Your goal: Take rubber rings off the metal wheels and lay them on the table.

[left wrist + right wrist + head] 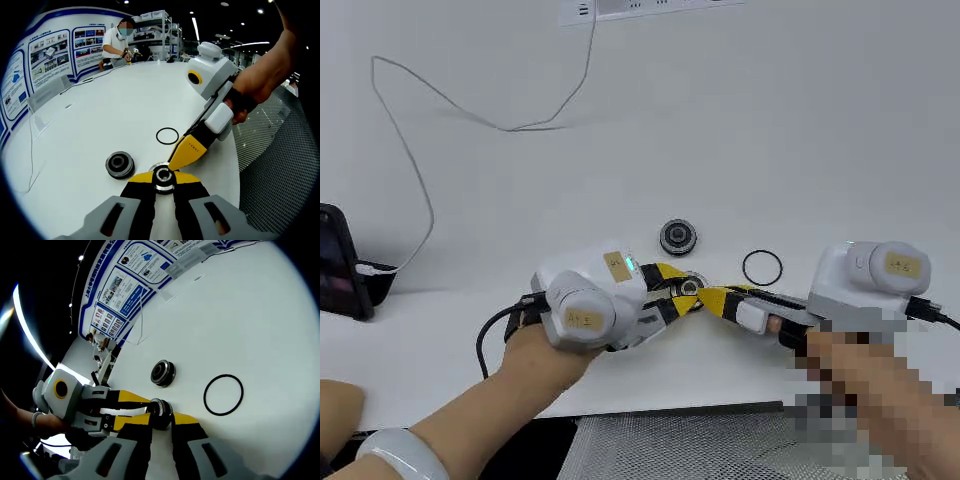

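The left hand-held gripper (164,183) has its yellow-tipped jaws clamped on a small metal wheel (164,178), which it holds just above the white tabletop (620,170). In the head view its forearm reaches in from the lower left, and the left hand (535,345) wraps around the back of the white body, pointing the jaws to the right. The right hand-held gripper (162,420) meets it head-on from the opposite side. Its jaws are also closed on the same wheel, so the two sets of tips touch around it. The right hand (255,85) grips that tool from behind, with the wrist angled down towards the wheel. A loose black rubber ring (762,267) lies flat on the tabletop just beyond the right gripper's jaws. A second wheel (677,236) with a dark band around its rim sits near the ring, behind the meeting point and apart from both tools. At the far left a dark phone (335,262) stands propped up, and a thin cable (420,190) loops from it up the white surface.
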Tool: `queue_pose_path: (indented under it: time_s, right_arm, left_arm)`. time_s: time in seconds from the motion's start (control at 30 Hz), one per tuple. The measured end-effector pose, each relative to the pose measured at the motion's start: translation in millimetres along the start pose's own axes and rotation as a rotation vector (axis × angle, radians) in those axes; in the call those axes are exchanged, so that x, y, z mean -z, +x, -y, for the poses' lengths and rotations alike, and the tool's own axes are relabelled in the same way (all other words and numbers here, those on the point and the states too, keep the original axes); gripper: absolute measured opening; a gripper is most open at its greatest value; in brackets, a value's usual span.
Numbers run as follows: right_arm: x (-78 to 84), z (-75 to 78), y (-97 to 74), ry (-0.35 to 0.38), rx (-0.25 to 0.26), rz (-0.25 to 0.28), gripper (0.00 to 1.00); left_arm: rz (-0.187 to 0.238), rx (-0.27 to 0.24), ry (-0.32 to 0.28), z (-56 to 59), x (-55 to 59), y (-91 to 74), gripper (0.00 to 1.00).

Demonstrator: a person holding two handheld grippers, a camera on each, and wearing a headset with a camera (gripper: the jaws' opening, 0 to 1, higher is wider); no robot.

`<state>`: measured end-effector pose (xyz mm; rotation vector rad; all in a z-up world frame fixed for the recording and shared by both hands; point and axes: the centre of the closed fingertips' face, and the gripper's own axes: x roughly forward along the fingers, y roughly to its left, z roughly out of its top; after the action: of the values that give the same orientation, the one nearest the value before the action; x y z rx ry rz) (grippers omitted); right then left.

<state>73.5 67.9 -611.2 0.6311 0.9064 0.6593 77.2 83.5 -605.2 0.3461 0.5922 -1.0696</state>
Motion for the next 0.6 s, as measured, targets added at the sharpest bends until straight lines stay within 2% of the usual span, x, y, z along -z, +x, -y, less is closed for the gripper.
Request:
queue_pose_path:
  time_s: [0.1, 0.2, 0.37, 0.47, 0.6]
  right_arm:
    - [0.0, -4.0, 1.0, 0.038, -0.019, 0.001, 0.17]
    - [-0.3, -1.6, 1.5, 0.074, -0.028, 0.005, 0.17]
    - [1.1, -2.4, 0.5, 0.078, -0.03, 0.004, 0.17]
    - [0.1, -1.1, 0.2, 0.114, -0.041, 0.004, 0.18]
    - [0.1, -7.0, -2.0, 0.108, -0.053, -0.005, 0.16]
  left_arm:
    - [-0.001, -0.003, -0.002, 0.3, -0.3, -0.3, 0.13]
    - [0.002, -0.005, -0.006, 0.2, -0.3, -0.6, 0.13]
    - [0.005, -0.006, -0.01, 0.3, -0.3, -0.9, 0.13]
    - [0.005, -0.006, -0.014, -0.1, 0.0, -0.9, 0.13]
    - [0.005, -0.005, -0.016, -0.4, 0.3, -0.9, 0.12]
